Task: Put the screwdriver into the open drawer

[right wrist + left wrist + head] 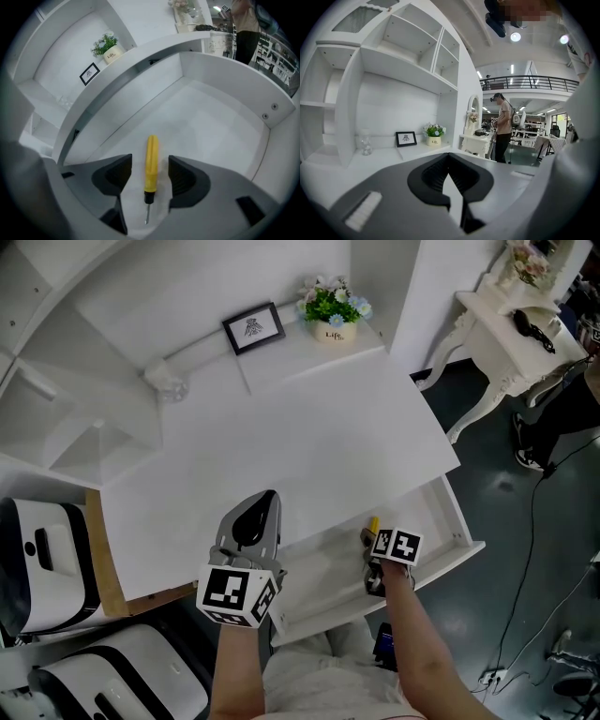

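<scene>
A screwdriver point(150, 164) with a yellow handle lies on the floor of the open white drawer point(220, 126), its metal tip pointing back toward the camera. My right gripper point(149, 174) is open above it, one jaw on each side of the handle, neither pad touching it. In the head view the right gripper point(374, 563) reaches down into the drawer point(448, 512), with the yellow handle point(372, 523) showing just beyond it. My left gripper point(251, 532) hovers over the white desk's front edge, and its jaws are shut with nothing between them point(451, 187).
On the white desk point(309, 437) stand a framed picture point(254, 328), a small potted plant point(334, 310) and a glass jar point(165, 382) at the back. White shelving rises on the left. A person point(504, 126) stands far off beside a white dressing table point(511, 334).
</scene>
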A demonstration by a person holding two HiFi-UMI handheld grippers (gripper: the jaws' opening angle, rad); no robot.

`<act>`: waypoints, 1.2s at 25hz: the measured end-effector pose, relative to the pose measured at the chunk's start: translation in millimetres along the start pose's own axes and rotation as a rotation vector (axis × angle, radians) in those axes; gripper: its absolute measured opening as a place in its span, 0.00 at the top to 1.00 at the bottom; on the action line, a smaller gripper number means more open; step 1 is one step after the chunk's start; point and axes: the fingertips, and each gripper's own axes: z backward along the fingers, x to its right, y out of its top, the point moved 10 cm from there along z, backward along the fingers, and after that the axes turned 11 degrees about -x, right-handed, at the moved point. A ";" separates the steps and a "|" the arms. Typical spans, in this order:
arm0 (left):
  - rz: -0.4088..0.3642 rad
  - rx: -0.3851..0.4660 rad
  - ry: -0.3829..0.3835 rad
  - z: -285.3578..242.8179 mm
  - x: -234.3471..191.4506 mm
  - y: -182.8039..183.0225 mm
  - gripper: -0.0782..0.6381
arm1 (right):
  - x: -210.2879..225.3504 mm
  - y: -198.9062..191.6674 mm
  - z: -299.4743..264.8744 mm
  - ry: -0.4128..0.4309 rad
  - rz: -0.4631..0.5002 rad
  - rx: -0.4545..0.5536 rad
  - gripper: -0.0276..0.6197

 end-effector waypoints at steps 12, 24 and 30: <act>-0.035 0.086 -0.033 12.7 6.0 29.7 0.88 | -15.2 11.4 42.7 0.082 0.028 0.066 0.57; -0.051 0.176 -0.035 50.7 9.7 42.3 0.88 | -39.5 3.6 93.4 0.162 0.123 0.158 0.57; -0.064 0.218 -0.049 72.7 14.8 47.3 0.88 | -50.9 -2.5 126.5 0.180 0.176 0.238 0.57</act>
